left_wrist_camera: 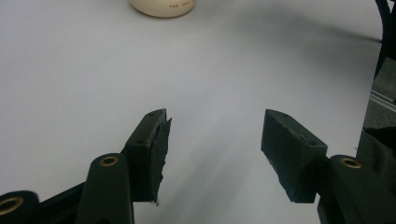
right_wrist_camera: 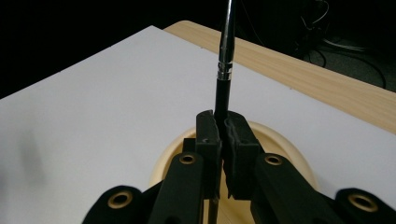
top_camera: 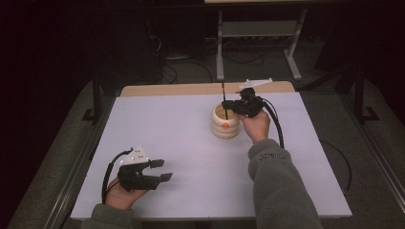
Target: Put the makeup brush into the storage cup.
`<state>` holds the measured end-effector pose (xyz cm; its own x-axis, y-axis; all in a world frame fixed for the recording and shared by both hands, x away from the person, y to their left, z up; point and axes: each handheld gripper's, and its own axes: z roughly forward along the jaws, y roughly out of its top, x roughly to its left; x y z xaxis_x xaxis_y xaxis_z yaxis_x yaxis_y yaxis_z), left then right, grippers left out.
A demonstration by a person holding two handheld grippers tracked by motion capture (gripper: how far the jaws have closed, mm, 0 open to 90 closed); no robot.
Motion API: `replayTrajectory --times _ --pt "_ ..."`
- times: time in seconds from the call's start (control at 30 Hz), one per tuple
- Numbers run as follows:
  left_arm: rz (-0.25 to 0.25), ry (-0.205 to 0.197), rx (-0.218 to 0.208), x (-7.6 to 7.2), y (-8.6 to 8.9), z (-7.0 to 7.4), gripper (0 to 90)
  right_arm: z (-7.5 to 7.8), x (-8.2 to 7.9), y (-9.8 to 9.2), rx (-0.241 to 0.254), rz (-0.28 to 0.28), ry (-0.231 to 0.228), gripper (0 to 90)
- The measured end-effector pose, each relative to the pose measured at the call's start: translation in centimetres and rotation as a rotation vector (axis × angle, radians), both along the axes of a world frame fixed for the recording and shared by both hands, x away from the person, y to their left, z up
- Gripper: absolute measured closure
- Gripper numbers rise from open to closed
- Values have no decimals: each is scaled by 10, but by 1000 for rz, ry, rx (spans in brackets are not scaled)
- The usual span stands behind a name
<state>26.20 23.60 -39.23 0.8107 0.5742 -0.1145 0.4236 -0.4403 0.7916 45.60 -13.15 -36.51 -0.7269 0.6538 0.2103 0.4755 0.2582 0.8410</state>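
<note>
Upright, the thin black metal-tipped pen (right_wrist_camera: 223, 70) is pinched by the right claw (right_wrist_camera: 223, 135) over the cream ribbed ceramic pot (top_camera: 225, 123); left claw (left_wrist_camera: 215, 140) rests spread on the white worktop (top_camera: 181, 138).

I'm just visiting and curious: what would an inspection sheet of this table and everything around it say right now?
Surface: white tabletop with a wooden strip along its far edge.
Job's things: cream ribbed pot standing upright; thin black pen-like stick held upright over the pot's mouth.
Clutter: nothing seen.
Grippers: right tongs shut on the stick above the pot; left tongs open, with nothing between them, low at the table's near left part.
Cables: a black cable trails from the right tongs, another from the left; more lie on the floor behind.
Surroundings: dark room, grey metal frame legs beyond the table.
</note>
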Motion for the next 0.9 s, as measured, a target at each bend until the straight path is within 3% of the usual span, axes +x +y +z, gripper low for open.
replayTrajectory --times 0.5,0.53,0.6,0.9 --pt "5 -2 -1 1 1 0 402 -6 -3 -1 -5 -9 -1 837" --pt "3 -3 -1 1 1 0 402 -6 -3 -1 -9 -8 -4 826" --pt "3 -1 0 1 1 0 402 -4 -4 -2 -15 -40 -16 686" --pt "14 -2 -1 2 3 0 390 5 -12 -10 -17 -43 -29 597"
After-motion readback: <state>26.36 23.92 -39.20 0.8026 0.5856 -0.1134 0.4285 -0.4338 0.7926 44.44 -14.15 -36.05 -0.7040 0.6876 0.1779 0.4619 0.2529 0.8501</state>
